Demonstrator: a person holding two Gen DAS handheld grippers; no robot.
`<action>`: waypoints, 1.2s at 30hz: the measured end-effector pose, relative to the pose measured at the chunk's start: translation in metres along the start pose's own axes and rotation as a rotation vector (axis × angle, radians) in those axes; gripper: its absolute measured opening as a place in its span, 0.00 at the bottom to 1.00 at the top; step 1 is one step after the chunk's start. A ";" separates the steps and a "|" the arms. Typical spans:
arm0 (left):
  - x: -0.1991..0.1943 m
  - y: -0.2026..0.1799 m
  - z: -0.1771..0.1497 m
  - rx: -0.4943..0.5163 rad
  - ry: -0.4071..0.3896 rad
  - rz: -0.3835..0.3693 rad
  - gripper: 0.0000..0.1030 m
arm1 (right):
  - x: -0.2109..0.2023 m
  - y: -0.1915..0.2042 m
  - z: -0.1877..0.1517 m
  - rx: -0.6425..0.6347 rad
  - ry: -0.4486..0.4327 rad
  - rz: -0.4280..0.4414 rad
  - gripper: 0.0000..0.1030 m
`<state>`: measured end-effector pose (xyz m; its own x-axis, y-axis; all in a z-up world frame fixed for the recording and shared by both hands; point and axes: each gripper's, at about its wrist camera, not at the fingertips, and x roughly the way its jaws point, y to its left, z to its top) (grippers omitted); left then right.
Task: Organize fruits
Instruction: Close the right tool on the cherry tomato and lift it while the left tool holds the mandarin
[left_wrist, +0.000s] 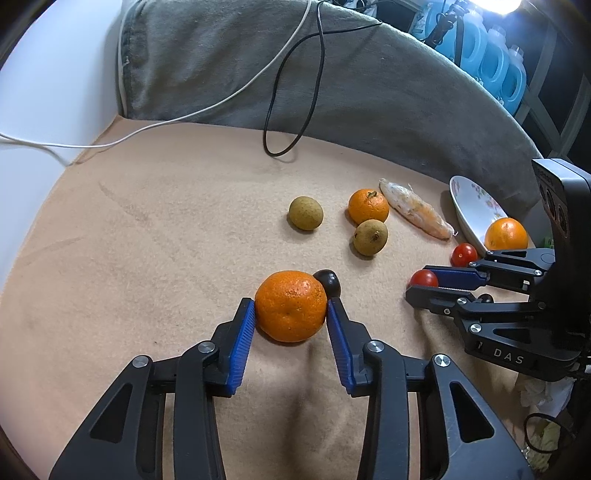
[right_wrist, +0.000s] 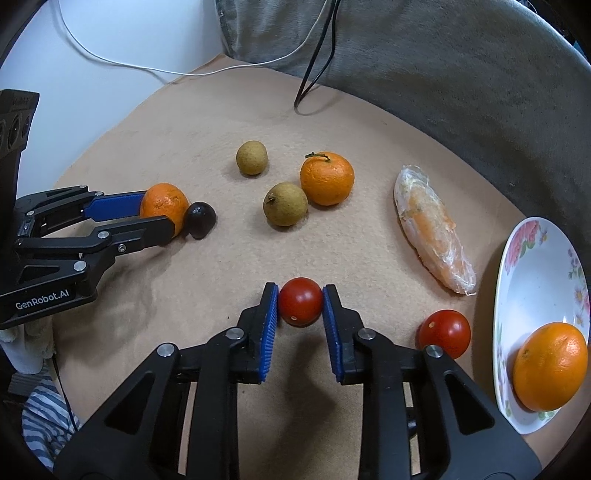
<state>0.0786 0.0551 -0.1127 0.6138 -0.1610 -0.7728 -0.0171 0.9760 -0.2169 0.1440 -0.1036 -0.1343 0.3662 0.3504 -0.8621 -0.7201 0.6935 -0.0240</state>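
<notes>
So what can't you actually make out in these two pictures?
- Dark round fruit: left wrist view, partly hidden behind the held orange mandarin.
- Flowered white plate: left view, near part covered by the right tool; right view, cut by the edge.
- Blue bottles: left view, labels too small.

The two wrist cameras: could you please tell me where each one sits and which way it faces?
Left wrist: behind the left gripper, looking along its fingers at a mandarin between the pads; the right gripper shows at right.
Right wrist: behind the right gripper, facing a cherry tomato; the left gripper shows at left.
Both share the plate.
</notes>
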 end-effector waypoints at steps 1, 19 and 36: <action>0.000 -0.001 0.000 0.001 -0.001 0.001 0.37 | 0.000 0.000 0.000 0.001 0.001 0.001 0.25; -0.008 -0.003 0.000 0.002 -0.026 0.005 0.36 | -0.009 -0.004 -0.002 0.027 -0.021 0.005 0.24; -0.017 -0.015 0.001 0.026 -0.049 -0.001 0.36 | -0.029 -0.011 -0.008 0.062 -0.063 0.002 0.24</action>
<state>0.0692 0.0435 -0.0957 0.6520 -0.1554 -0.7421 0.0038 0.9794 -0.2017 0.1370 -0.1263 -0.1130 0.4026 0.3895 -0.8284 -0.6840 0.7294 0.0105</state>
